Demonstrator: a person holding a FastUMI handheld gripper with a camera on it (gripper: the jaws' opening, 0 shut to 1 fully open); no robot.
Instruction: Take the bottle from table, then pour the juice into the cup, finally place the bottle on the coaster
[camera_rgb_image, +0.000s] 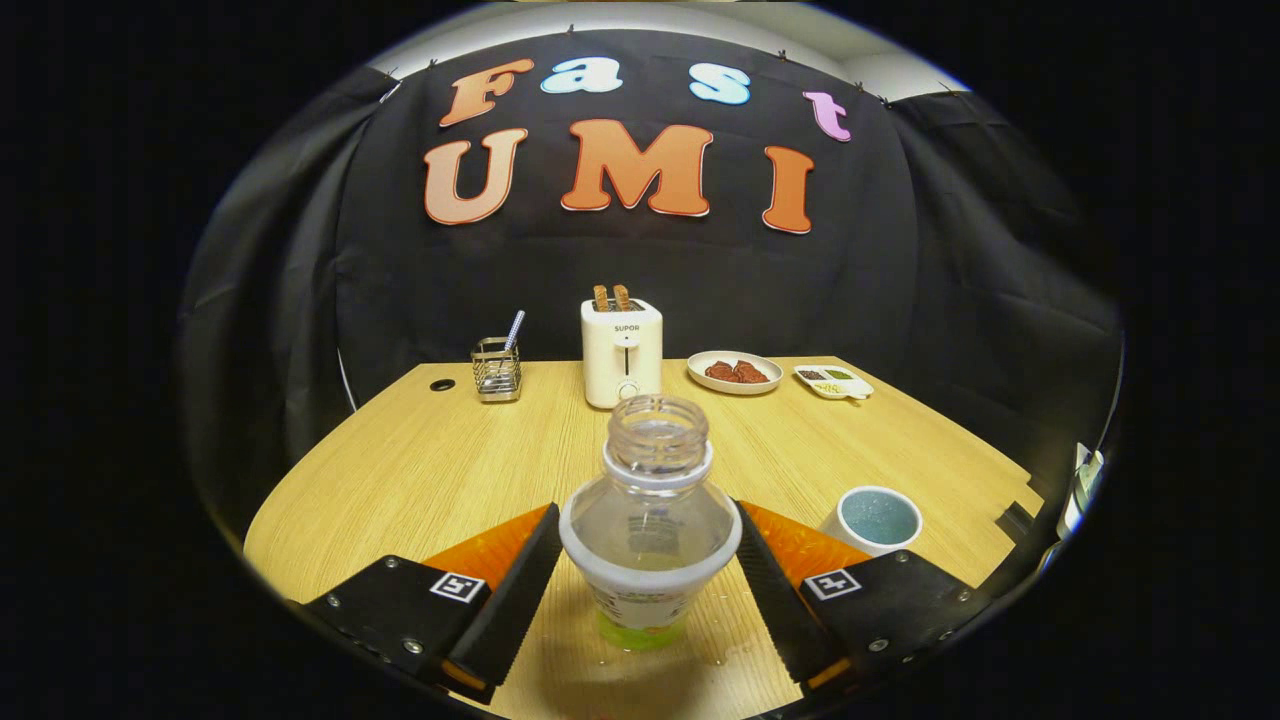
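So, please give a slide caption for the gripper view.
Hand-held gripper closed on the uncapped bottle, cup beside it.

Bottle (650, 520): clear plastic, uncapped, upright on the wooden table, threaded neck open at top; white label band around the body, green liquid at the base. Sits between the gripper (650, 580) fingers, both pads against its sides. Cup (873, 520): white, upright, bluish inside, on the table just beyond the right finger.
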